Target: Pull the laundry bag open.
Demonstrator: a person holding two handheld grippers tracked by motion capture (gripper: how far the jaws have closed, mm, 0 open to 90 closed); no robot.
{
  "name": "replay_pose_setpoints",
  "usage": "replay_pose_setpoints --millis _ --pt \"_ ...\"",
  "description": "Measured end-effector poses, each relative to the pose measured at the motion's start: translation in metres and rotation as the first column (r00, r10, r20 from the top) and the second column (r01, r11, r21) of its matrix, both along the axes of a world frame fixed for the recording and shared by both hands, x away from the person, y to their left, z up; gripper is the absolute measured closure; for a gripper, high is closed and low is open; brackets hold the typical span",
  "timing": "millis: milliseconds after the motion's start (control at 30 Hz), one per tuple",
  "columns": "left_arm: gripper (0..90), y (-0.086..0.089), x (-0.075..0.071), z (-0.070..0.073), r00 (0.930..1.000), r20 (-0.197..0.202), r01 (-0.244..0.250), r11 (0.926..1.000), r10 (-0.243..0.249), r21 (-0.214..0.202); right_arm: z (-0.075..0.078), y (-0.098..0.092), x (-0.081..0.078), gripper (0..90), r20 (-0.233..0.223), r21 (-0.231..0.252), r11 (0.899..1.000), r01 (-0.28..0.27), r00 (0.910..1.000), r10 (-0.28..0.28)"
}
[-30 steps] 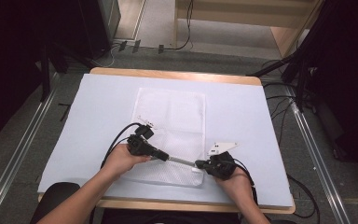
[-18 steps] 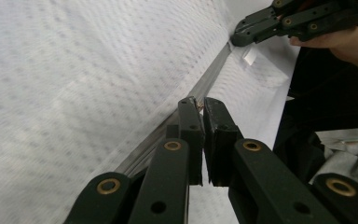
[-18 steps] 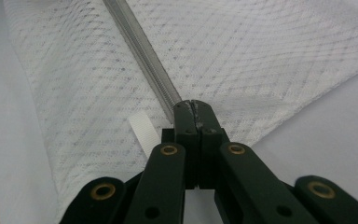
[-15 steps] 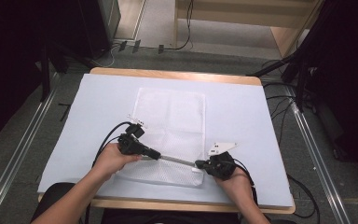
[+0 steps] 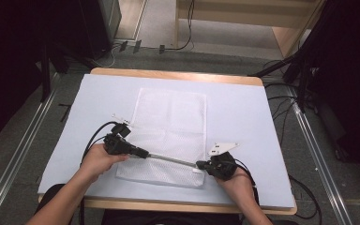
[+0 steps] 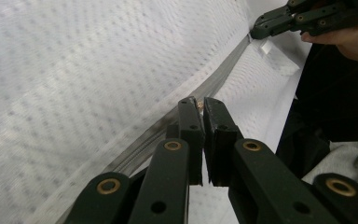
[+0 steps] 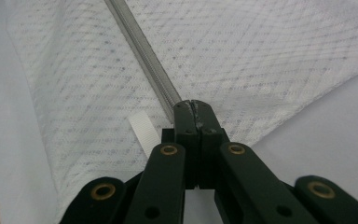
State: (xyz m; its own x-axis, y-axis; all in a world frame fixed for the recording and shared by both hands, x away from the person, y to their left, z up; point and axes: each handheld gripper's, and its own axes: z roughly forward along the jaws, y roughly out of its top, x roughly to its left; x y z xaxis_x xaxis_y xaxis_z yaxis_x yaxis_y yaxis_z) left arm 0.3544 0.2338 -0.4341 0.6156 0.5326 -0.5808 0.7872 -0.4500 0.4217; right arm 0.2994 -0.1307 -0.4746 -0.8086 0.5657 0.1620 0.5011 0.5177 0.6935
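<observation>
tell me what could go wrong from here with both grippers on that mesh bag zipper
The left gripper pinches only something small at the zipper; it could slip out. The right gripper clamps the zipper's end at the mesh bag corner; if that hold gives, the bag may bunch instead of staying taut.

Lab: cabled floor [image 5: 281, 112], rail-framed table [image 5: 178, 75]
</observation>
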Motion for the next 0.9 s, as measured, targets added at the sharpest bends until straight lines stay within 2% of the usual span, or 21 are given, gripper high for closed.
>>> replay_pose_setpoints --millis 100,300,433,600,667,733,800,867,900 --pt "88.2 0.006 0.001 0.001 0.9999 -0.002 -0.012 0.9999 0.012 -0.001 0.0 0.0 0.0 90.0 -0.004 0.001 1.0 -0.002 1.0 0.002" --pt "88.2 0.016 0.001 0.002 0.9993 0.015 -0.034 0.999 0.033 0.028 0.0 0.0 0.001 90.0 -0.004 0.0 1.0 -0.007 1.0 0.007" --pt "88.2 0.029 0.0 0.002 0.9987 0.018 -0.049 0.9976 0.048 0.05 0.0 -0.001 0.0 90.0 -0.009 0.003 1.0 0.002 1.0 -0.002" --pt "88.2 0.045 -0.005 0.001 0.9965 0.007 -0.083 0.9955 0.083 0.045 0.001 -0.001 0.001 90.0 -0.018 0.002 1.0 -0.004 0.9998 0.004" --pt "88.2 0.046 -0.007 0.001 0.9965 0.002 -0.084 0.9953 0.084 0.048 0.001 0.0 0.002 90.0 -0.014 -0.002 1.0 -0.008 0.9999 0.008" --pt "88.2 0.047 -0.009 0.001 0.9945 0.033 -0.102 0.9914 0.1 0.082 0.001 0.0 0.002 90.0 -0.015 -0.002 1.0 -0.011 0.9998 0.011" --pt "88.2 0.052 -0.009 0.002 0.9928 0.018 -0.119 0.9914 0.118 0.054 0.001 -0.001 0.002 90.0 -0.02 0.001 1.0 -0.009 0.9998 0.009" --pt "88.3 0.052 -0.01 0.002 0.9933 0.023 -0.115 0.9915 0.113 0.062 0.001 0.0 0.003 90.0 -0.019 -0.002 1.0 -0.016 0.9997 0.016" --pt "88.3 0.051 -0.01 0.001 0.9938 0.013 -0.111 0.9915 0.11 0.069 0.001 -0.001 0.004 90.0 -0.019 -0.001 1.0 -0.019 0.9996 0.019"
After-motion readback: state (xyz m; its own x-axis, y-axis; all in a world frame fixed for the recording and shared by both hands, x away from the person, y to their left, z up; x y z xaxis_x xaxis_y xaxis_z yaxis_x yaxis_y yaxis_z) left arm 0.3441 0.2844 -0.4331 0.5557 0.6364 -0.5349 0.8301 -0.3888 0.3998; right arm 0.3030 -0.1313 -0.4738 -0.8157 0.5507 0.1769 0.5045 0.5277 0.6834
